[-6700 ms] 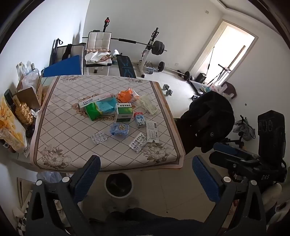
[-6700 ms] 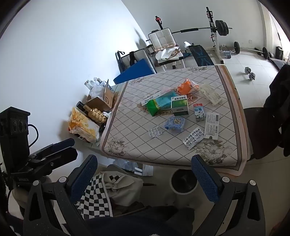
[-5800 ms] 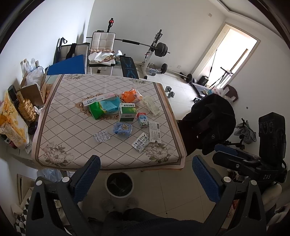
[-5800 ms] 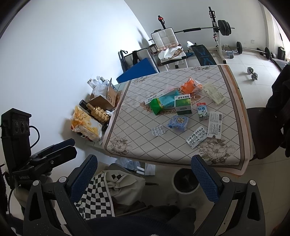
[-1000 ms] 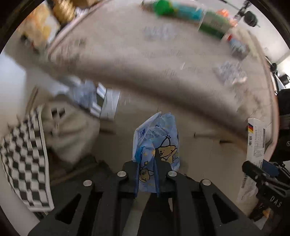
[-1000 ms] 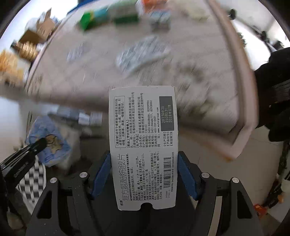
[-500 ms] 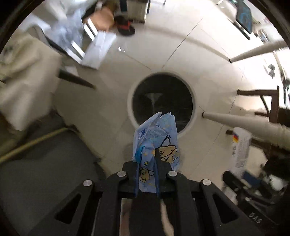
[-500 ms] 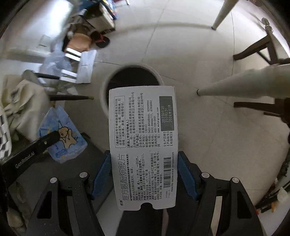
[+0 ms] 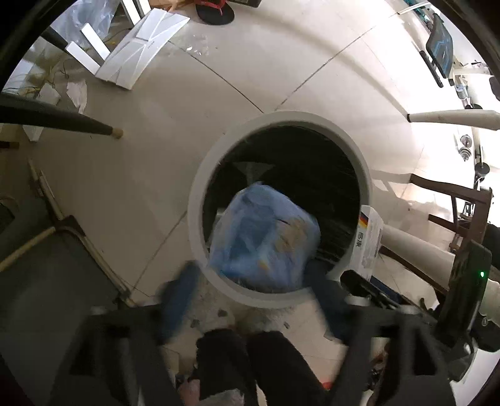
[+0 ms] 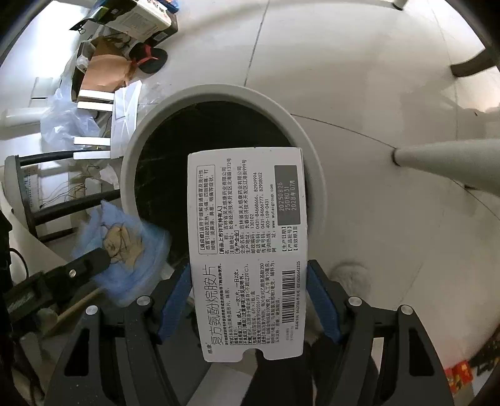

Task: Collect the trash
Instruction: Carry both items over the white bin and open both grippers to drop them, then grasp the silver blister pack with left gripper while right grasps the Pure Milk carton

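Observation:
A round bin [image 9: 200, 187] with a white rim and black inside stands on the floor right below both grippers. My left gripper [image 9: 253, 299] is opening, its blue fingers [image 9: 178, 299] blurred and spread wide. The blue cartoon packet [image 9: 265, 237] hangs loose between them over the bin's mouth, with no pad pressing on it. In the right wrist view the same packet [image 10: 122, 246] shows blurred at the bin's [image 10: 218, 93] left rim. My right gripper [image 10: 248, 299] is shut on a white medicine box [image 10: 247, 250], held flat over the bin's opening. The box [image 9: 370, 240] also shows at the bin's right side.
Pale table legs [image 9: 453, 117] [image 10: 447, 156] slant in from the right. A dark chair leg [image 9: 56, 120] crosses at left. White foam pieces [image 9: 140, 43], a plastic bag [image 10: 62, 118] and a slipper [image 9: 215, 12] lie beyond the bin. A person's dark feet [image 9: 250, 359] are at the bottom.
Both grippers have dropped much closer to the bin. The left jaws have sprung apart and let go of the blue packet. The right gripper still holds the white box.

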The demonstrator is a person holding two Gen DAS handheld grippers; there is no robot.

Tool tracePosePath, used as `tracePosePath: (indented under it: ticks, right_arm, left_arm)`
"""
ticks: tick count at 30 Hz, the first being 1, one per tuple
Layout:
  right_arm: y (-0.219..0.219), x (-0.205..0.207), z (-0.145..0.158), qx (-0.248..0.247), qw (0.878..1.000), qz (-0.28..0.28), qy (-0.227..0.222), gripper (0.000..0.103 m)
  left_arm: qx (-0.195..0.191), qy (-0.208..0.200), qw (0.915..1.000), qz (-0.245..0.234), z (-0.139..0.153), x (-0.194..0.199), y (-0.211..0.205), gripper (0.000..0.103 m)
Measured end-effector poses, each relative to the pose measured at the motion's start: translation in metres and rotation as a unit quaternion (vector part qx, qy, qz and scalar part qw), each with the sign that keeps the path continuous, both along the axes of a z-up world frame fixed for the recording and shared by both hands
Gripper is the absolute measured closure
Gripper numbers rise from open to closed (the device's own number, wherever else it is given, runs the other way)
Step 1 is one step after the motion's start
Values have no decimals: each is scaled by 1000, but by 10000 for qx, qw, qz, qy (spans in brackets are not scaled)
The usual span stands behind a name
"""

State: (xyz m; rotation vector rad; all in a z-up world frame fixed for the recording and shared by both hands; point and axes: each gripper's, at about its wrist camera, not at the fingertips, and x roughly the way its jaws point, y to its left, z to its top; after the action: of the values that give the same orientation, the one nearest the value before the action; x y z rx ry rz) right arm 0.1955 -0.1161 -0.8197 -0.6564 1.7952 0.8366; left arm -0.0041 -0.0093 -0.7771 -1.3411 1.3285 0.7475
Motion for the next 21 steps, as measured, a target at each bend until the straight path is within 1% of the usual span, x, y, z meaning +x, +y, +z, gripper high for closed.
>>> tracePosePath:
  ticks: [1,3,4,6,9,13,17,21]
  right_arm:
    - [4,-1,-5,6,10000,21,29,28]
    - [7,-4,-7,-42,10000,68,-55,0]
    - [7,-4,-5,-29,9999,105,-134,0]
    - [9,-11,1,-61,9989,295,-360,0]
    - [8,-19,13,-125,9960,564,-684,0]
    - [4,-27,43,-201,9882,837,-1270,0]
    - [0,-33,77,-189,9832,921,-1565,0]
    - [-2,-37,115,-142,9818,863,-1684,0]
  left_arm:
    - [19,45,10000,-18,1,-1,0,14]
    - [95,221,9997,-103,6,-5,-3,6]
    - [226,370,9989,-175,11,-8,-5,4]
    - [432,577,9971,-261,18,-14,-9,4]
    - [740,1018,9908,-506,36,-21,-21,4]
    - [1019,1397,9825,-694,58,-27,-34,4]
    - [1177,1466,9797,-697,86,-33,-42,4]
    - [1340,1480,9773,-701,115,-33,-44,4]
